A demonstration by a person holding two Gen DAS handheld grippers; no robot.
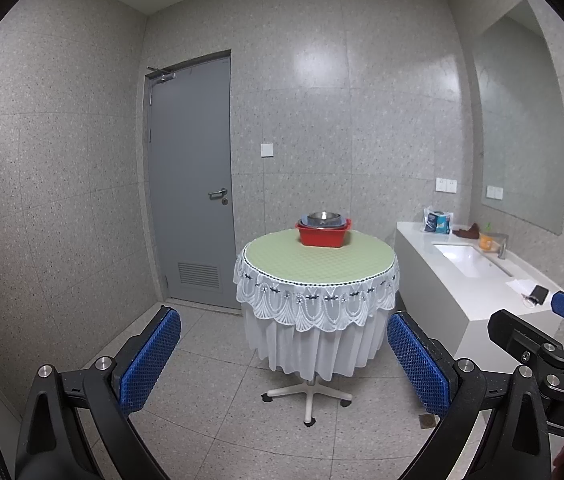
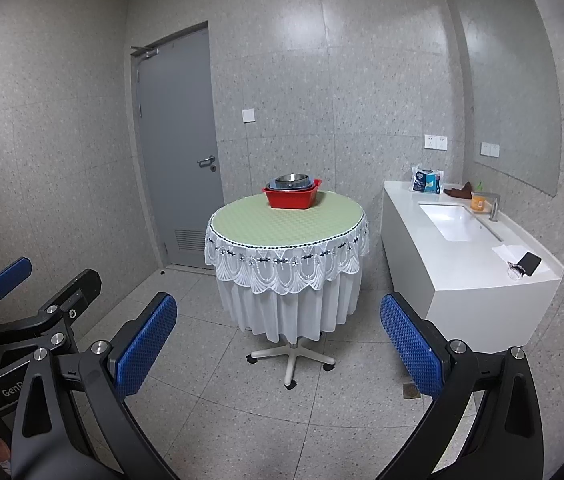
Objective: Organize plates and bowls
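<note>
Both tongs wide and empty, well short of the round desk (image 2: 286, 220).

The red tub (image 2: 292, 197) of stacked bowls (image 2: 292, 181) sits at the desk's far edge; the left tongs (image 1: 284, 364) and right tongs (image 2: 278, 350) face a long reach, and a nudge could slide it off the cloth.

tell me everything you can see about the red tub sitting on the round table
The red tub is a rectangular basin, seemingly plastic, with rounded corners and a flared rim. It sits upright on the far part of the round table, resting on the pale green tablecloth. Nested inside are what looks like a blue dish and a shiny metal bowl on top. Both grippers are open and far from it; nothing else touches it.
</note>
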